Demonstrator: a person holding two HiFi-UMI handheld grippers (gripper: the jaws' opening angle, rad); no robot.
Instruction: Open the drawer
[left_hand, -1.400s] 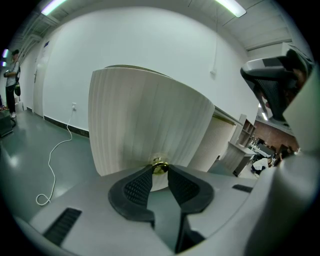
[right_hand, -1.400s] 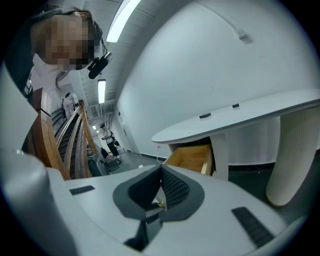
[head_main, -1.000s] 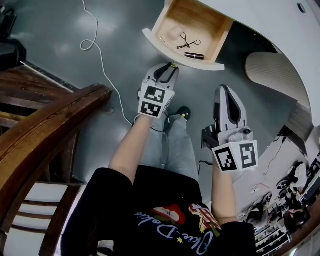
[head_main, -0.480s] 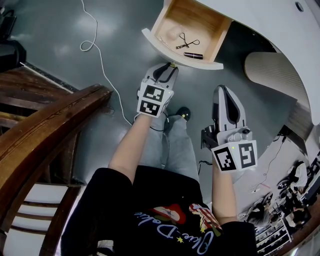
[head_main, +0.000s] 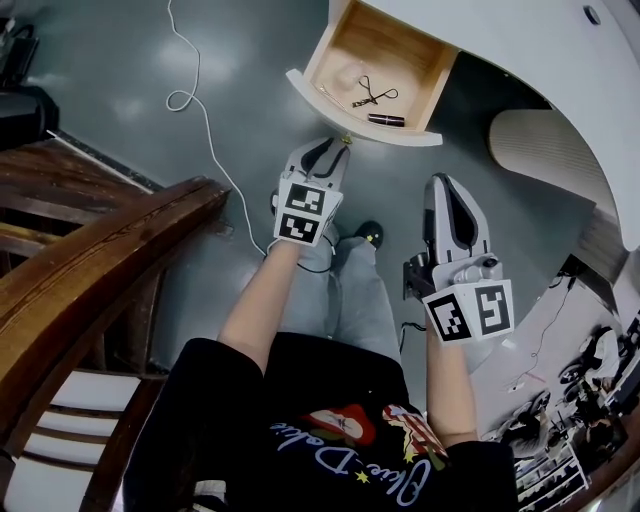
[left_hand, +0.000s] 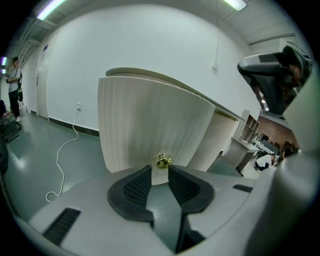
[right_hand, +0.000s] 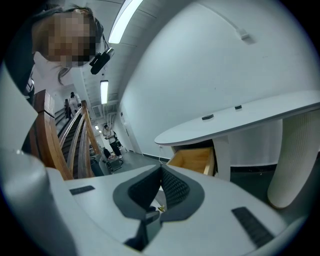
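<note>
Drawer (head_main: 395, 40) stands well out from under the white tabletop (head_main: 520, 50), so the opening looks done. Left tongs (head_main: 338, 148) sit at its gold knob (left_hand: 163, 161). Their jaws have just been opening, with the knob at the tips but unpressed, likely a release. Right tongs (head_main: 447, 185) wait aside, closed on nothing. Below are the grey floor (head_main: 120, 60), a wooden railing (head_main: 90, 260) and a white cable (head_main: 200, 110).
</note>
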